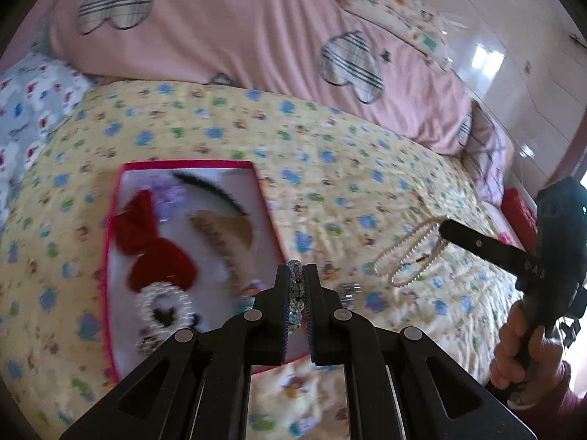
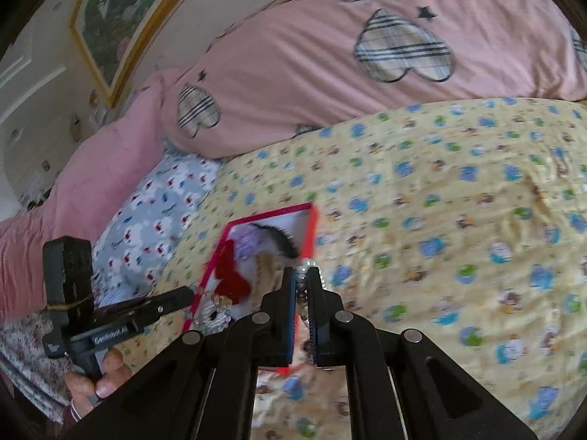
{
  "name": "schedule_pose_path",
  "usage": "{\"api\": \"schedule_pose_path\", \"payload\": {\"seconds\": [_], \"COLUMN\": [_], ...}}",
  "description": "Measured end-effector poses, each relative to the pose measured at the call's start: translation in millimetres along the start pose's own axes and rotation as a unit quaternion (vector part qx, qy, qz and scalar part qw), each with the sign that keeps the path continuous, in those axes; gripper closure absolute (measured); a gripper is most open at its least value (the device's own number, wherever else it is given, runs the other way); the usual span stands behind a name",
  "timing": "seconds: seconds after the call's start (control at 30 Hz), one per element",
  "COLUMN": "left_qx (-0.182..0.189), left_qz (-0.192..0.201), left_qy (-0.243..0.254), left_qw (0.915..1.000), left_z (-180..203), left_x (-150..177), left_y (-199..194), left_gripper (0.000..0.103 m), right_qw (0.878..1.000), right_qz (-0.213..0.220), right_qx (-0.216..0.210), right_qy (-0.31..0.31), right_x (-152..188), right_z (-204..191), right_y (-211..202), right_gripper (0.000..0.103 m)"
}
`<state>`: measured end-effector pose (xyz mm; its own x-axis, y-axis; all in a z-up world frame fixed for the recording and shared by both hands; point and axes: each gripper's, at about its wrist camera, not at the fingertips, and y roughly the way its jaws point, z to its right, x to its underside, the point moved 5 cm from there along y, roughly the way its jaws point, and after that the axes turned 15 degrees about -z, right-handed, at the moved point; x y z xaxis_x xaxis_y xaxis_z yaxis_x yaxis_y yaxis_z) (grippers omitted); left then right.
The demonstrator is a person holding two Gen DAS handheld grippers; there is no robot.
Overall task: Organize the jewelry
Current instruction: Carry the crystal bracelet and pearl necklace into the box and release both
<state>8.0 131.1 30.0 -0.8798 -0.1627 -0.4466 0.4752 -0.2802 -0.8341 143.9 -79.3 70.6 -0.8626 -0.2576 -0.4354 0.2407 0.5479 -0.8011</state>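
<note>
A pink-rimmed box point(image 1: 110, 256) lies on the yellow patterned bedspread and holds a red bow point(image 1: 154, 245), a black hair piece point(image 1: 216, 189), a tan comb-like clip point(image 1: 223, 234) and a beaded piece point(image 1: 165, 310). My left gripper point(image 1: 297, 275) is shut on a clear blue-green bead bracelet point(image 1: 296, 293), above the box's right side. My right gripper point(image 2: 302, 275) is shut on a pearl necklace point(image 2: 304, 269), whose loops hang free in the left wrist view point(image 1: 407, 256). The box also shows in the right wrist view point(image 2: 312, 227).
A pink duvet with plaid hearts point(image 1: 227, 29) is piled behind the bedspread point(image 1: 348, 168). A blue-grey printed pillow point(image 2: 161, 198) lies at the left. A small silvery item point(image 1: 348, 293) lies on the bedspread right of the box. White cupboards point(image 1: 532, 84) stand at the far right.
</note>
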Motion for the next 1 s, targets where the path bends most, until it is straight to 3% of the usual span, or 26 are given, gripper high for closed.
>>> {"api": "schedule_pose_path", "payload": {"seconds": [0.27, 0.53, 0.77, 1.0], "left_qx": [-0.016, -0.025, -0.027, -0.057], "left_qz": [0.006, -0.014, -0.046, -0.081], "left_qy": [-0.035, -0.063, -0.086, -0.106], "left_qw": [0.9992, 0.9976, 0.9948, 0.9894], "left_z": [-37.1, -59.7, -80.2, -93.7], "left_x": [16.6, 13.7, 11.0, 7.4], "left_y": [-21.3, -2.9, 25.9, 53.5], "left_gripper": [0.097, 0.097, 0.097, 0.097], "right_qw": [0.998, 0.995, 0.991, 0.989], "right_qz": [-0.036, -0.076, -0.113, -0.138], "right_qx": [-0.028, -0.037, -0.034, -0.027], "right_qy": [-0.034, -0.06, -0.064, -0.053], "right_x": [5.5, 14.6, 25.1, 34.0], "right_z": [-43.6, -73.2, -76.1, -64.6], "right_y": [40.2, 84.1, 122.6, 149.2], "right_gripper": [0.098, 0.098, 0.098, 0.098]}}
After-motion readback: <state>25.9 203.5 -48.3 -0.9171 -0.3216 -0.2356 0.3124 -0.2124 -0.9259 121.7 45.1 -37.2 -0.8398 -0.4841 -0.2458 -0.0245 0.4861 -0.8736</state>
